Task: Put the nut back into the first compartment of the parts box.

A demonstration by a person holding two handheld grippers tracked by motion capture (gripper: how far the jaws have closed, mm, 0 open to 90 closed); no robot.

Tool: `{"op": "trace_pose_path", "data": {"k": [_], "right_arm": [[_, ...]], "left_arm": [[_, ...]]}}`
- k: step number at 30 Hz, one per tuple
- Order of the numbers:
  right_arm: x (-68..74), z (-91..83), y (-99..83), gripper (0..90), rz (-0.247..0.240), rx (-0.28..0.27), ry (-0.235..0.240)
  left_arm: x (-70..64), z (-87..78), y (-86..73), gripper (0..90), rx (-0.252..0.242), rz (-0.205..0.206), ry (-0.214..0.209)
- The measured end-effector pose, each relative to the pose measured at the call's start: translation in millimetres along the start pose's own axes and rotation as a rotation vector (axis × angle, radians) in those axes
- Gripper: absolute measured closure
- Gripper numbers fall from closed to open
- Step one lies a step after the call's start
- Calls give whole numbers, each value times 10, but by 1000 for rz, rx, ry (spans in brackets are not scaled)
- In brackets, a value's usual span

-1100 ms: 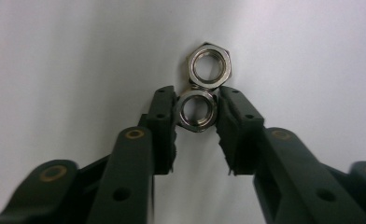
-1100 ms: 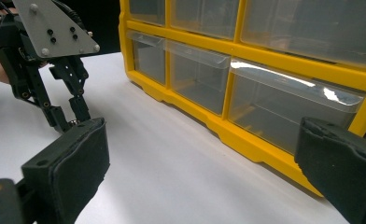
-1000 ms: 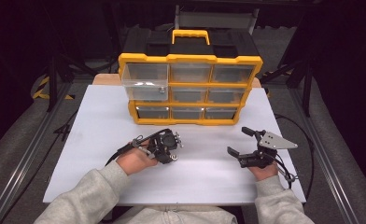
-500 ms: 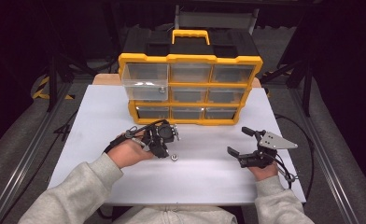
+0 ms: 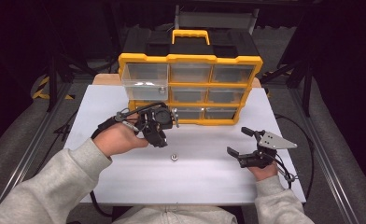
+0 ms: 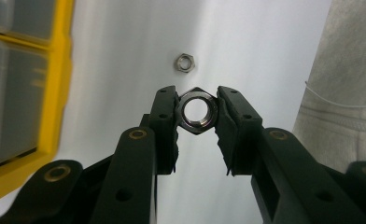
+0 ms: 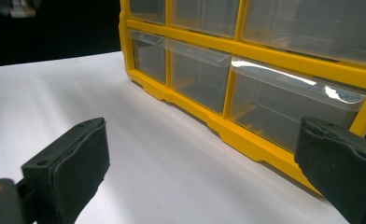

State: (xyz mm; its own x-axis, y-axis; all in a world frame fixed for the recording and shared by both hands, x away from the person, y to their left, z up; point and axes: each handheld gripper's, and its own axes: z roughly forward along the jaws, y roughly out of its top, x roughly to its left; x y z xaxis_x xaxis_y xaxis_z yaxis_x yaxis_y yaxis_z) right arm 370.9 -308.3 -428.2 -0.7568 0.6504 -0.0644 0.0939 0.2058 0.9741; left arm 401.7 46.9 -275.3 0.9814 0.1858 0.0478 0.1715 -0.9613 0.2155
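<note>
A: So, the left claw point(image 6: 197, 112) is pinching a nut point(image 6: 198, 111) between its jaws, hole facing the camera, flat sides squeezed tight.

B: And a second ago that hand sat lower on the worktop point(image 5: 209, 182), near the middle of the frame. Now it's higher up and further left, just in front of the yellow drawer box point(image 5: 190, 86).

A: Right, so the nut is off the white surface and in the air. A second nut point(image 5: 174, 157) lies on the worktop, below and to the right of the left claw point(image 5: 160, 140) in the high view.

B: The top-left drawer point(image 5: 144, 86) juts out of the box with something small and shiny inside. I'd guess the held nut is headed there.

A: Likely. The lift looks done; what's left is carrying it up over that drawer's rim and letting go.

B: And the right claw point(image 5: 241, 142)?

A: Spread wide, holding nothing, resting at the lower right of the worktop just where it was before. Its camera looks along the bottom drawers point(image 7: 195, 74).
</note>
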Motion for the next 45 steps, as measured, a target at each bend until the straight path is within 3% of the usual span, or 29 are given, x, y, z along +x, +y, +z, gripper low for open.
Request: {"op": "trace_pose_path", "data": {"k": [4, 6, 10, 16, 32, 45], "right_arm": [[0, 0, 0, 37, 0, 1, 1], [2, 2, 0, 37, 1, 1, 1], [-1, -1, 0, 37, 1, 0, 1], [-1, -5, 2, 37, 1, 1, 1], [2, 2, 0, 37, 1, 1, 5], [-4, 1, -2, 37, 5, 0, 6]], "left_arm": [[2, -300, 25, 693, -10, 22, 21], [4, -366, 34, 694, -4, 27, 23], [28, -693, 46, 694, -45, 18, 42], [120, -938, 63, 693, -58, -13, 64], [402, -1459, 69, 694, -96, -92, 117], [662, -1583, 102, 694, -112, -166, 142]]}}
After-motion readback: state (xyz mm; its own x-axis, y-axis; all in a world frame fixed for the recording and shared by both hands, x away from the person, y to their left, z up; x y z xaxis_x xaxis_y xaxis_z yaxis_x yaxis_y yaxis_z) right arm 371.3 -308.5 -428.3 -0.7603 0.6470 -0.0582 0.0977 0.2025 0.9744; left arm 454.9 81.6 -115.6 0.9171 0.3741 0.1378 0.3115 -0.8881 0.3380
